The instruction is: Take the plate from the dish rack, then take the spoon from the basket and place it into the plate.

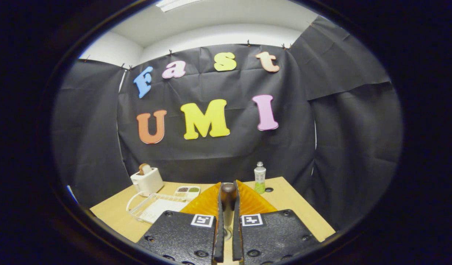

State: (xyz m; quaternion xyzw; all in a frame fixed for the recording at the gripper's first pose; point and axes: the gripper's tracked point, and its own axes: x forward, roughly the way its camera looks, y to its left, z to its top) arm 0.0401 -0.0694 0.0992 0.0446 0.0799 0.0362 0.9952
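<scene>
My gripper (228,184) is raised above the wooden table (288,206), its two fingers drawn close together. Between them stands a dark brown rounded handle, the spoon (228,197), upright and pressed from both sides. Its lower end is hidden between the finger bases. To the left of the fingers a clear wire dish rack (143,208) rests on the table with something flat and white (161,210) in it; I cannot tell whether that is the plate.
A white toaster (146,181) with a slice of bread stands at the table's back left. A small divided tray (187,191) sits behind the rack. A green-labelled bottle (260,178) stands at the back edge, right of the fingers.
</scene>
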